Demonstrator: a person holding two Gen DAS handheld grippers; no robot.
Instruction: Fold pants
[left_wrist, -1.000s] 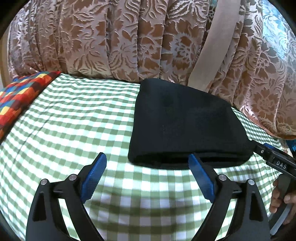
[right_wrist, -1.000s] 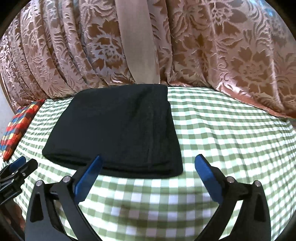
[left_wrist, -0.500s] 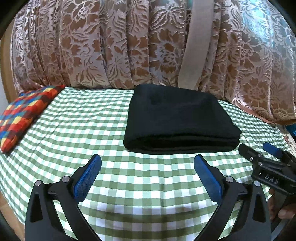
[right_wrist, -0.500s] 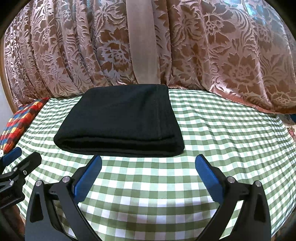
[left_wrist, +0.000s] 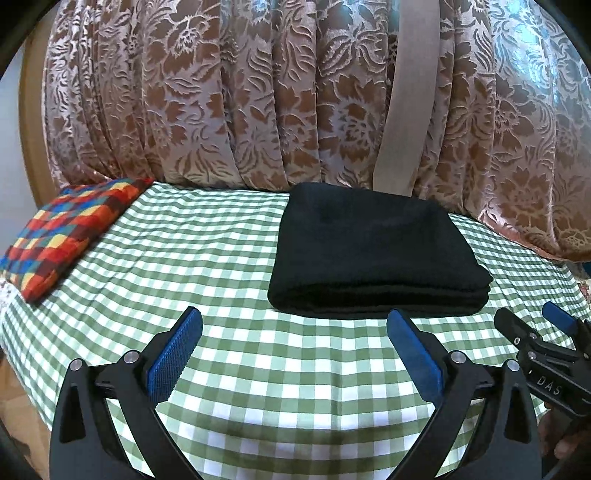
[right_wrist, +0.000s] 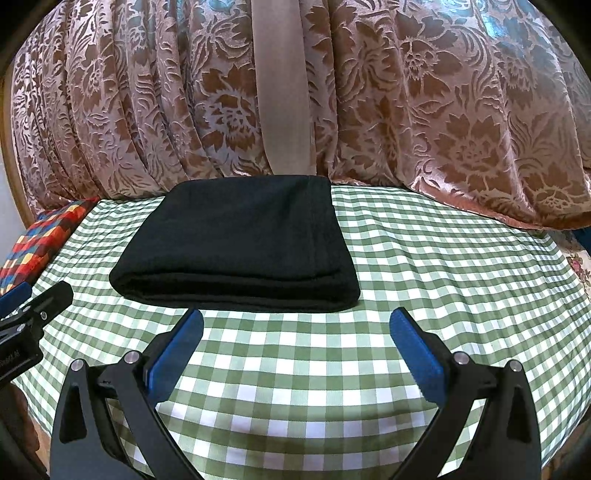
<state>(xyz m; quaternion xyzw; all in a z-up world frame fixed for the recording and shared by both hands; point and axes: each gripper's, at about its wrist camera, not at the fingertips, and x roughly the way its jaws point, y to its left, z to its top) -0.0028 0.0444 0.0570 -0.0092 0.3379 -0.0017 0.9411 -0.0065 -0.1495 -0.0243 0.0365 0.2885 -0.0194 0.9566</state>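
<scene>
The black pants (left_wrist: 373, 254) lie folded into a thick rectangle on the green checked tablecloth (left_wrist: 207, 266), near the curtain. They also show in the right wrist view (right_wrist: 243, 247). My left gripper (left_wrist: 294, 325) is open and empty, a little short of the pants' near edge. My right gripper (right_wrist: 295, 325) is open and empty, also just short of the near folded edge. The right gripper shows at the right edge of the left wrist view (left_wrist: 535, 332); the left gripper shows at the left edge of the right wrist view (right_wrist: 33, 299).
A multicoloured patchwork cushion (left_wrist: 62, 232) lies at the table's left end. A brown floral curtain (left_wrist: 258, 92) with a plain beige strip (left_wrist: 410, 92) hangs right behind the table. The table's front edge is close below both grippers.
Both grippers have drawn back from the folded pants toward the table's front edge and stay open. The pants have not moved.
</scene>
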